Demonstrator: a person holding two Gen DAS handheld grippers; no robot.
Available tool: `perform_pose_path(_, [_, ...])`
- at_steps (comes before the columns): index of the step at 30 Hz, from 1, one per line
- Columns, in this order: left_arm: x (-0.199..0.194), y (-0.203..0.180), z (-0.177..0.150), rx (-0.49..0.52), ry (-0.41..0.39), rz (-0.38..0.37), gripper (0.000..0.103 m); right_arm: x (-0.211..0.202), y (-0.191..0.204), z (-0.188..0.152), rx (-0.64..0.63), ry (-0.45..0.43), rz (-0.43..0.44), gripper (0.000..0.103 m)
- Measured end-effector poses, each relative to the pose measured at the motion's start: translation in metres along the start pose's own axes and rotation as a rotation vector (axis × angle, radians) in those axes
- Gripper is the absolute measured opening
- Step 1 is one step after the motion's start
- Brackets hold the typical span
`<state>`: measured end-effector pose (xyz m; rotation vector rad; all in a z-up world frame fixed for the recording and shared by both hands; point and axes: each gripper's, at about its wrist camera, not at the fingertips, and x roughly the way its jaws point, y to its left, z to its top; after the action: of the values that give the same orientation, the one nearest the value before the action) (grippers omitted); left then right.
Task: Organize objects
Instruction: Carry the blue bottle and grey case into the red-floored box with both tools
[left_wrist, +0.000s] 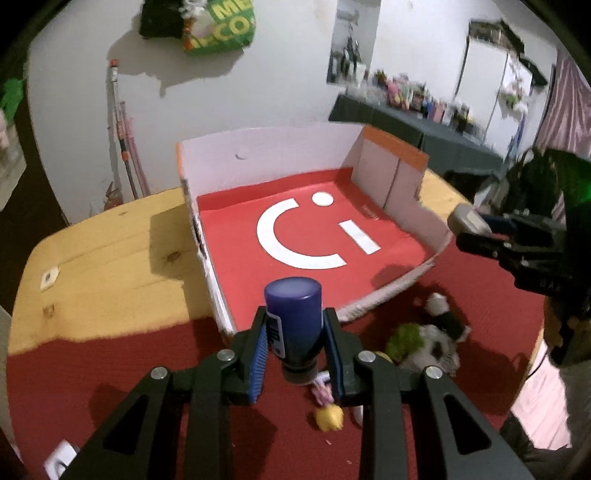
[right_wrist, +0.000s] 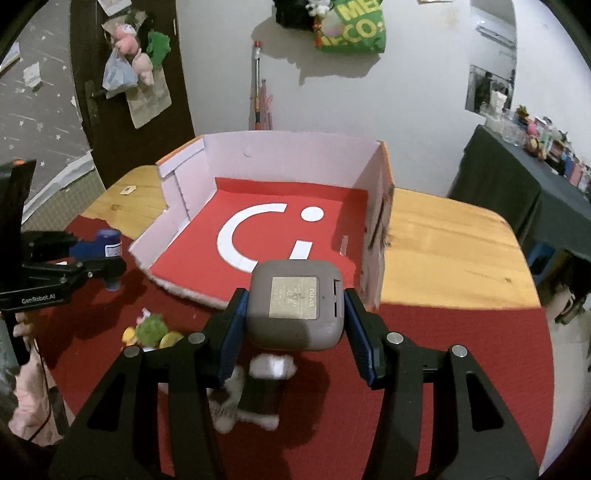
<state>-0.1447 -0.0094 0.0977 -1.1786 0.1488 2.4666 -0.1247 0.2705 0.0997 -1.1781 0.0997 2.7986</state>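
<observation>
My left gripper is shut on a dark blue bottle, held above the red cloth just before the front edge of the open box. The box has white walls and a red floor with a white logo. My right gripper is shut on a grey rounded device, held near the box's front edge. Each gripper shows in the other's view: the right gripper with the device, the left gripper with the bottle. Small plush toys lie on the cloth below.
A red cloth covers the near part of the wooden table. A black-and-white plush and a green and yellow toy lie on it. A small yellow toy lies under my left gripper. A dark shelf stands right.
</observation>
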Motion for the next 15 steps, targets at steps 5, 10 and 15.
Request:
perform_pose_path(5, [0.039,0.004,0.023,0.033,0.129,0.002,0.029,0.042,-0.006,0.015,-0.038,0.081,-0.042,0.049])
perform_pose_path(10, [0.071,0.01,0.035,0.043,0.238,0.001,0.028,0.07,-0.014,0.023,-0.051,0.151,-0.05,0.049])
perform_pose_path(15, [0.09,0.018,0.038,0.05,0.295,0.024,0.028,0.091,-0.016,0.024,-0.08,0.214,-0.059,0.049])
